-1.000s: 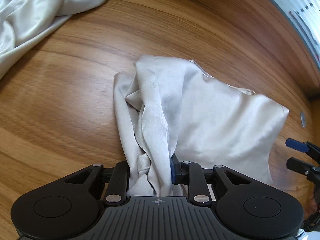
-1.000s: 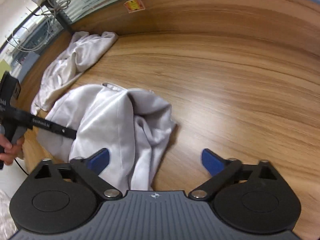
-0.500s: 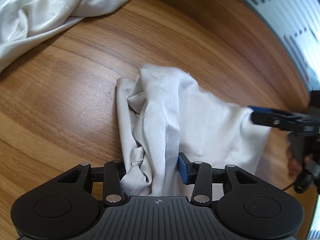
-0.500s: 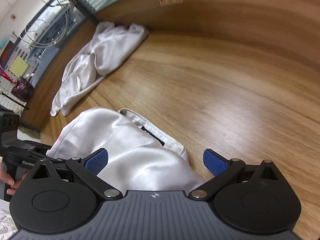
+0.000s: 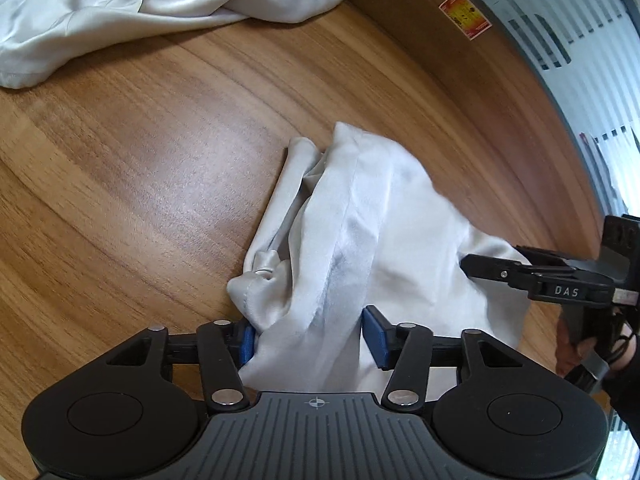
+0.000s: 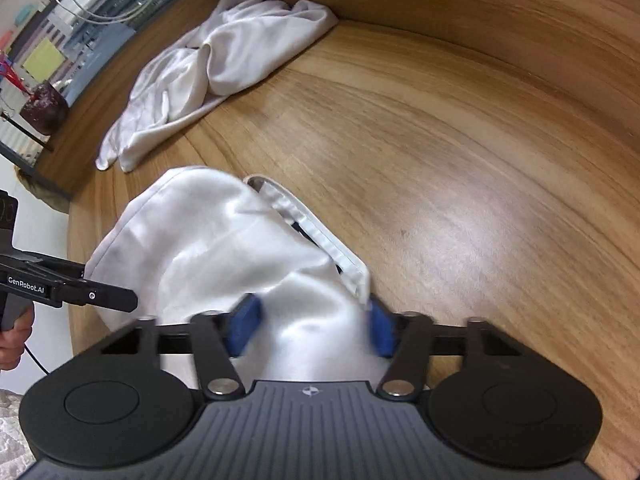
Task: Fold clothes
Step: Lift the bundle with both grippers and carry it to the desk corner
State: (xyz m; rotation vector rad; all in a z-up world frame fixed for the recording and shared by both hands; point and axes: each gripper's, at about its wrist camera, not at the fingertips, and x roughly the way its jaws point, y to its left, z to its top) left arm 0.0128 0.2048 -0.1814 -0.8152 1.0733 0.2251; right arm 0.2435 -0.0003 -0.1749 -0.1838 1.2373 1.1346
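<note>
A crumpled white garment (image 5: 380, 220) lies on the wooden table (image 5: 140, 180). My left gripper (image 5: 310, 338) has a bunched fold of it between its blue pads, which press in from both sides while the jaws close slightly. In the right wrist view the same garment (image 6: 208, 232) shows a banded hem (image 6: 320, 232). My right gripper (image 6: 312, 330) is over that end with its jaws closing; its blurred pads have fabric between them, not pinched. The right gripper (image 5: 470, 266) reaches in from the right, the left gripper (image 6: 128, 300) from the left.
A second white garment (image 5: 160, 0) lies heaped at the table's back by the raised wooden rim (image 5: 460, 60), also seen as a pile (image 6: 208, 60). Bare tabletop (image 6: 460, 160) stretches to the right. A hand (image 6: 12, 340) grips the left handle beyond the table edge.
The right gripper swung over the garment's hem end and its wide jaws came inward around the fabric. The left gripper's pads stand wider around the bunch, and the garment shifted with it.
</note>
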